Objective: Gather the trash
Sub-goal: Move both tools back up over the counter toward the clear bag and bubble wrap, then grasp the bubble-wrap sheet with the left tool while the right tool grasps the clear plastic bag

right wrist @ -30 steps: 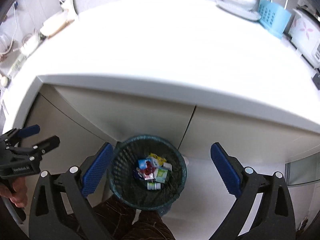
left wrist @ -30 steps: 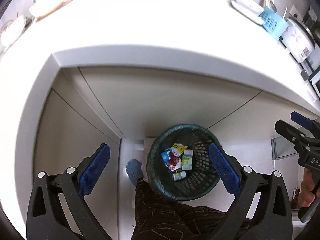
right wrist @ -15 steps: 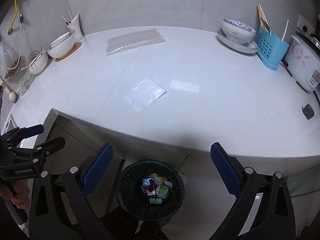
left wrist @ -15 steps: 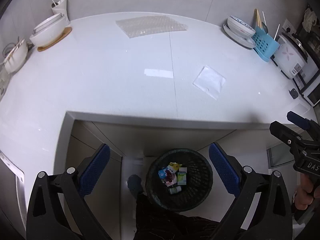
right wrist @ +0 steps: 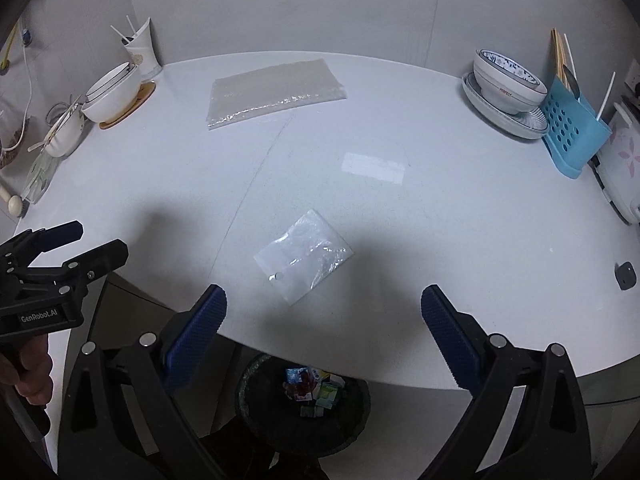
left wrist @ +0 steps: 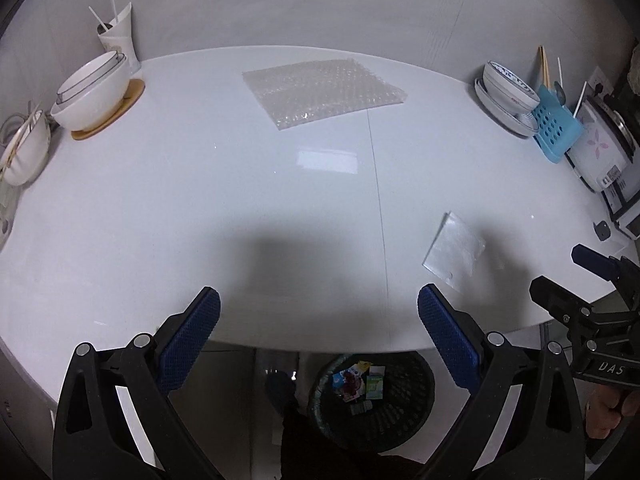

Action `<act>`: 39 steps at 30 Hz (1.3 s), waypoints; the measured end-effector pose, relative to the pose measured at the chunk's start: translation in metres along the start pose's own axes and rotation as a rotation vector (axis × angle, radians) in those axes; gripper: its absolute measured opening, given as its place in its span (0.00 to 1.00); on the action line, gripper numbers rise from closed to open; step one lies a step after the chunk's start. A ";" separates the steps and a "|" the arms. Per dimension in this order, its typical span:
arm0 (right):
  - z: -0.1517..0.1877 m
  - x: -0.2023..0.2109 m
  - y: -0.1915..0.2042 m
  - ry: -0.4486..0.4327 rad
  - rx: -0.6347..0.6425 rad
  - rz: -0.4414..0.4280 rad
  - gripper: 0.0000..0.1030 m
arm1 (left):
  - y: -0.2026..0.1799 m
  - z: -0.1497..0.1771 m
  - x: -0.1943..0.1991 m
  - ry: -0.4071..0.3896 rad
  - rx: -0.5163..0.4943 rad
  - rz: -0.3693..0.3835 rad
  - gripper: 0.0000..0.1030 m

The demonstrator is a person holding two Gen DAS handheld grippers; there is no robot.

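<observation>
A small clear plastic bag (right wrist: 304, 256) lies flat on the white counter (right wrist: 440, 220) near its front edge, just beyond my open right gripper (right wrist: 322, 312); in the left wrist view the same small bag (left wrist: 454, 250) is to the right. A bubble-wrap sheet (left wrist: 322, 90) lies far back; the right wrist view shows the bubble-wrap sheet (right wrist: 276, 92) too. My left gripper (left wrist: 318, 314) is open and empty over the counter's front edge. Below the edge stands a dark mesh trash bin (right wrist: 256, 404) with several wrappers (right wrist: 312, 388) inside; the bin (left wrist: 412, 408) also appears under the left gripper.
White bowls (left wrist: 94, 94) on a wooden coaster and a cup (left wrist: 118, 38) stand back left. A bowl on plates (right wrist: 506, 86), a blue utensil holder (right wrist: 574, 128) and a rice cooker (left wrist: 600, 148) fill the right side. A person's leg is beside the bin.
Both grippers have risen and tilted up from looking down at the bin under the counter to facing the countertop. The bin now sits low in both views. Both stay open.
</observation>
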State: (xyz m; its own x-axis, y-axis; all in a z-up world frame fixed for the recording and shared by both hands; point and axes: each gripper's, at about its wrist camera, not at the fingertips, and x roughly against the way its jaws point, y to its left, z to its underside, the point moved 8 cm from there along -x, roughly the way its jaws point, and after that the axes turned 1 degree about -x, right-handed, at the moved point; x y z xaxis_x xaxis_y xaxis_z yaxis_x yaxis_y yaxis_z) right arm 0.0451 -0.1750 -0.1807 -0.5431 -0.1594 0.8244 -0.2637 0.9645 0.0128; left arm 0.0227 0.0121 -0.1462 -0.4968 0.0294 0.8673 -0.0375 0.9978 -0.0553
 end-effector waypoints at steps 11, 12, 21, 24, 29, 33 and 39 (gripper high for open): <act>-0.025 -0.073 -0.006 0.195 -0.213 0.043 0.89 | 0.030 -0.070 -0.056 0.015 -0.009 -0.005 0.94; -0.026 -0.079 -0.006 0.211 -0.237 0.047 0.89 | 0.031 -0.076 -0.062 0.016 -0.014 0.000 0.94; -0.028 -0.122 -0.008 0.312 -0.401 0.097 0.86 | 0.036 -0.134 -0.124 0.050 -0.097 0.026 0.94; -0.024 -0.131 -0.010 0.340 -0.434 0.113 0.83 | 0.032 -0.148 -0.144 0.060 -0.141 0.036 0.94; -0.025 -0.134 -0.011 0.353 -0.444 0.177 0.80 | 0.019 -0.167 -0.172 0.091 -0.216 0.053 0.94; -0.025 -0.134 -0.008 0.363 -0.458 0.189 0.75 | 0.012 -0.182 -0.188 0.103 -0.269 0.051 0.94; -0.028 -0.131 0.000 0.370 -0.443 0.184 0.57 | 0.002 -0.187 -0.207 0.156 -0.316 0.059 0.94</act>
State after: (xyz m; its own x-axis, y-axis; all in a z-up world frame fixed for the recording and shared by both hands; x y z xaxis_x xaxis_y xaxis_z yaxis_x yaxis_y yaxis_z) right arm 0.1384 -0.1479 -0.2728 -0.2143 0.0251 0.9764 0.2087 0.9778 0.0207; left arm 0.2875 0.0188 -0.2330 -0.3513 0.0717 0.9335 0.2692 0.9627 0.0274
